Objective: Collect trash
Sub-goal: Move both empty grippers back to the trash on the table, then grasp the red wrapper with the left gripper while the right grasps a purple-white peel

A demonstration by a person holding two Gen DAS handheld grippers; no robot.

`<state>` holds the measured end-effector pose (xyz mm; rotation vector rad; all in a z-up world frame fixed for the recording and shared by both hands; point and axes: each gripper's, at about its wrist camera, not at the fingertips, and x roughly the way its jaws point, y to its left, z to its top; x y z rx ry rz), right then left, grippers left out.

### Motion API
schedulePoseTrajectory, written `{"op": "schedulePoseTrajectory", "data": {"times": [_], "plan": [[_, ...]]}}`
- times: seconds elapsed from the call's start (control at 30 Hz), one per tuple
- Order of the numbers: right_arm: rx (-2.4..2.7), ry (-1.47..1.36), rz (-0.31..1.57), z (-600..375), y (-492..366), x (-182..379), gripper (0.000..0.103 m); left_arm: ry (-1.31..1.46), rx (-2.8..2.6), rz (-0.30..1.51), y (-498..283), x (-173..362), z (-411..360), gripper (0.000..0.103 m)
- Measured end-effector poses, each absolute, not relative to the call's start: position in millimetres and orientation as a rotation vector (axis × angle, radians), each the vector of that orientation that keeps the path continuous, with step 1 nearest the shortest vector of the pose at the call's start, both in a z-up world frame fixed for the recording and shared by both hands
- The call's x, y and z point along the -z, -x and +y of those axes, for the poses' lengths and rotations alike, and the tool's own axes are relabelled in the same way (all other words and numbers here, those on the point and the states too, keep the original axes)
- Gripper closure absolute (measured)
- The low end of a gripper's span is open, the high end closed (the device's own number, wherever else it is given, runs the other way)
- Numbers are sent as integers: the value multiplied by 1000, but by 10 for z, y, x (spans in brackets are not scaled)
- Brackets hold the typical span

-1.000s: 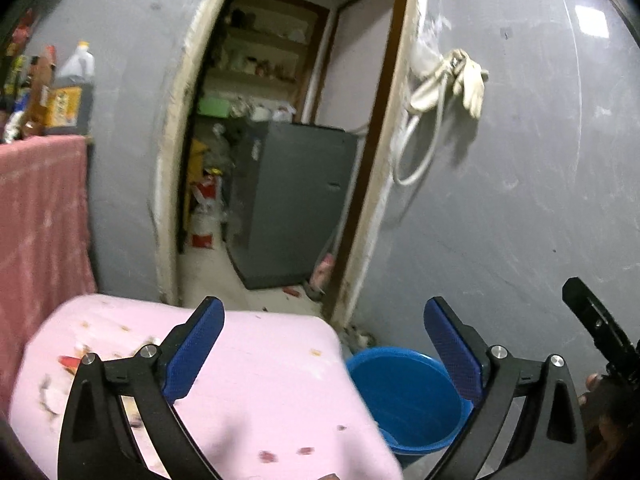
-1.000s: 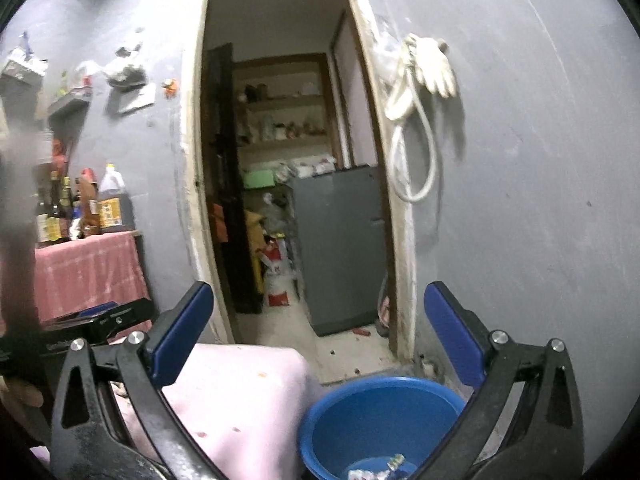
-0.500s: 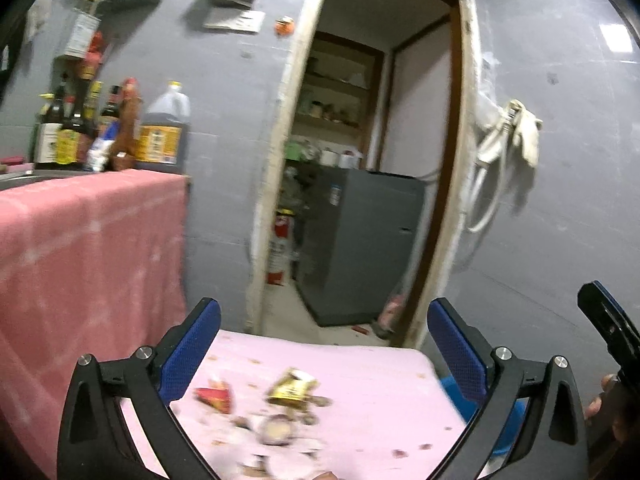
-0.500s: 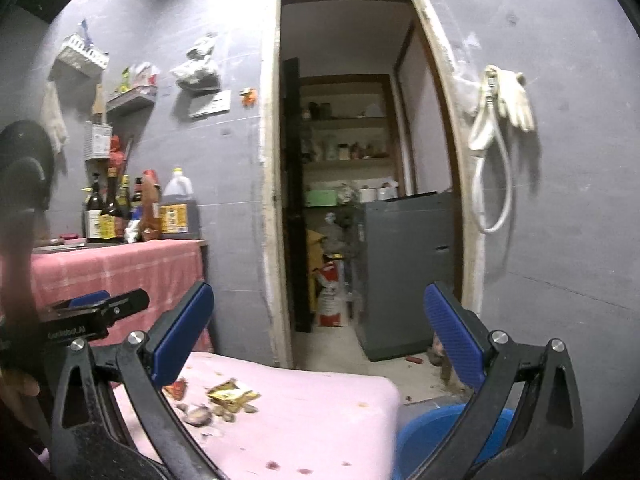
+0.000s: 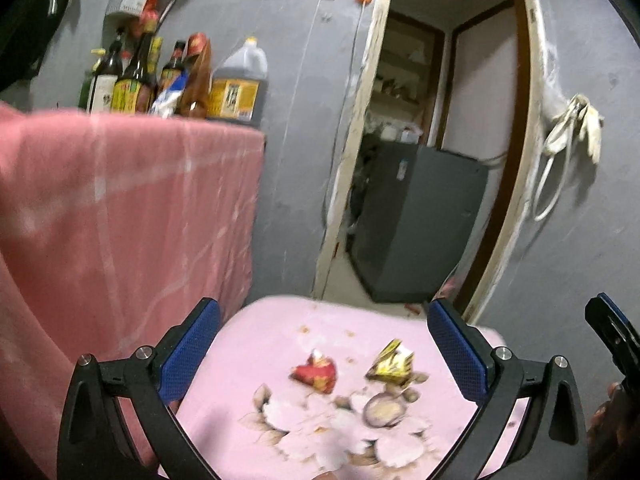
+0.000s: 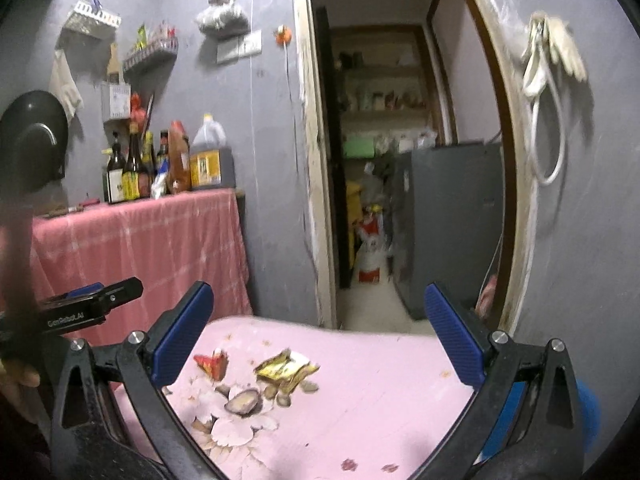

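A red wrapper (image 5: 315,373) and a crumpled yellow wrapper (image 5: 391,363) lie on a pink cloth-covered table (image 5: 272,332), with brown shell-like scraps (image 5: 379,411) just in front of them. My left gripper (image 5: 325,347) is open and empty, held above and short of this trash. In the right wrist view the red wrapper (image 6: 211,363), yellow wrapper (image 6: 286,369) and scraps (image 6: 244,400) lie left of centre. My right gripper (image 6: 318,334) is open and empty, above the table. A sliver of the blue bucket (image 6: 588,408) shows at the right edge.
A higher counter draped in pink cloth (image 5: 120,208) stands to the left with several bottles (image 5: 168,80) on it. An open doorway (image 6: 400,160) ahead shows a grey cabinet (image 6: 448,220). White gloves and a hose (image 6: 552,64) hang on the grey wall.
Both views have swung left, away from the blue bucket, and dipped toward the table. The wrappers and scraps now sit larger and nearer between the open fingers.
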<state>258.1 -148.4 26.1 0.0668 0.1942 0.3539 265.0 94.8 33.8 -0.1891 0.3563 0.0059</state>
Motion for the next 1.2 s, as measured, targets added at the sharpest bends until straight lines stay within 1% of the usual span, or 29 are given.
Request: {"op": "schedulePoseTrajectory", "data": {"times": [0.4, 0.5, 0.53, 0.6, 0.63, 0.67, 0.7, 0.77, 0.8, 0.87, 0.97, 1.07, 1.2], "plan": [[-410, 19, 500, -1168, -3072, 359, 0, 87, -1, 580, -3081, 289, 982, 2], [-444, 32, 562, -1074, -3140, 472, 2, 81, 18, 628, -3174, 421, 983, 4], [-456, 42, 580, -1031, -3159, 510, 4, 86, 29, 642, -3198, 465, 990, 6], [-482, 62, 620, -947, -3205, 583, 14, 97, 52, 672, -3265, 527, 1007, 12], [-494, 68, 639, -906, -3228, 610, 16, 103, 62, 687, -3311, 552, 1018, 19], [-508, 74, 664, -861, -3256, 653, 21, 108, 70, 699, -3352, 566, 1028, 25], [-518, 78, 682, -829, -3278, 685, 25, 116, 82, 715, -3388, 602, 1034, 28], [-534, 95, 714, -752, -3313, 755, 30, 133, 97, 734, -3454, 634, 1048, 39], [-543, 105, 730, -712, -3327, 791, 32, 141, 104, 743, -3481, 645, 1057, 41], [-560, 115, 760, -652, -3355, 851, 34, 164, 125, 764, -3540, 674, 1084, 50], [-590, 127, 806, -562, -3409, 920, 38, 199, 151, 788, -3608, 696, 1127, 57], [-612, 153, 838, -460, -3445, 967, 42, 228, 175, 797, -3654, 689, 1158, 62], [-638, 164, 868, -368, -3488, 1020, 48, 228, 204, 802, -3679, 649, 1138, 63]]}}
